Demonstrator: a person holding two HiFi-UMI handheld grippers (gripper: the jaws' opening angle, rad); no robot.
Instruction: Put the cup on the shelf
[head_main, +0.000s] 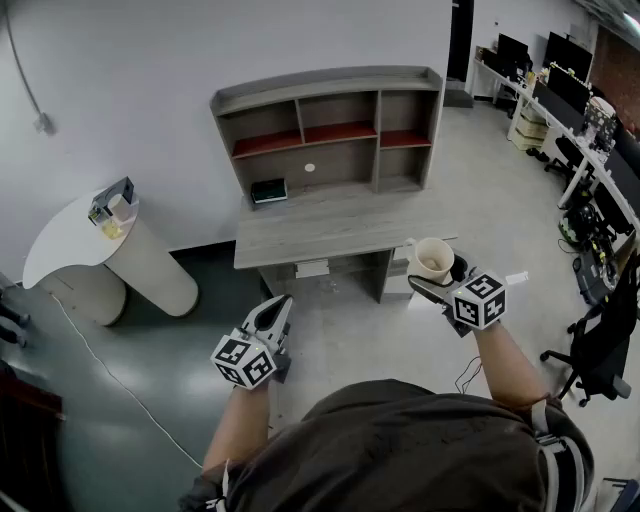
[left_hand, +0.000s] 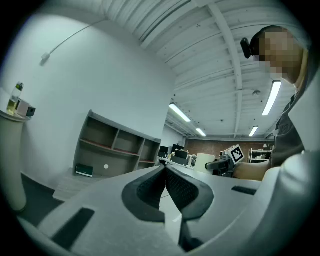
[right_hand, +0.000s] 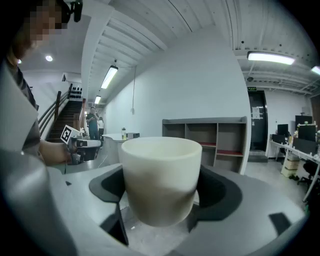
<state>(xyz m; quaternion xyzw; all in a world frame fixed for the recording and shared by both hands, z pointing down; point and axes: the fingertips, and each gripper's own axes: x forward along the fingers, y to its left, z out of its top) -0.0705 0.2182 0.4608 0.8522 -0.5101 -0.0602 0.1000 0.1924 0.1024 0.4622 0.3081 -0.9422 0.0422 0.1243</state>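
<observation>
Head view, far left: a white counter with small bottles on it stands by the wall, well apart from the desk.
Left gripper: clenched tip to tip on nothing, held level and low, clear of the work.
Shelf: sits on the back of the desk. Its upper compartments look bare. A dark box rests in the wide lower bay.
Cup: cream, upright, mouth up, in the air near the desk's right front corner and not yet on the shelf.
Right gripper: grasping the cup, one pad on each side of its wall, nose tipped slightly down.
Step in hand: likely the carry toward the shelf.
Doing it well: keep the squeeze steady and the cup upright, then face one bare compartment squarely before entering.
Edges: the upright dividers, the board above each opening and the desk's front lip could catch the cup or the jaws.
Open room: bare floor lies between the person and the desk. Office chairs crowd the right, so a straight approach seems safest.
</observation>
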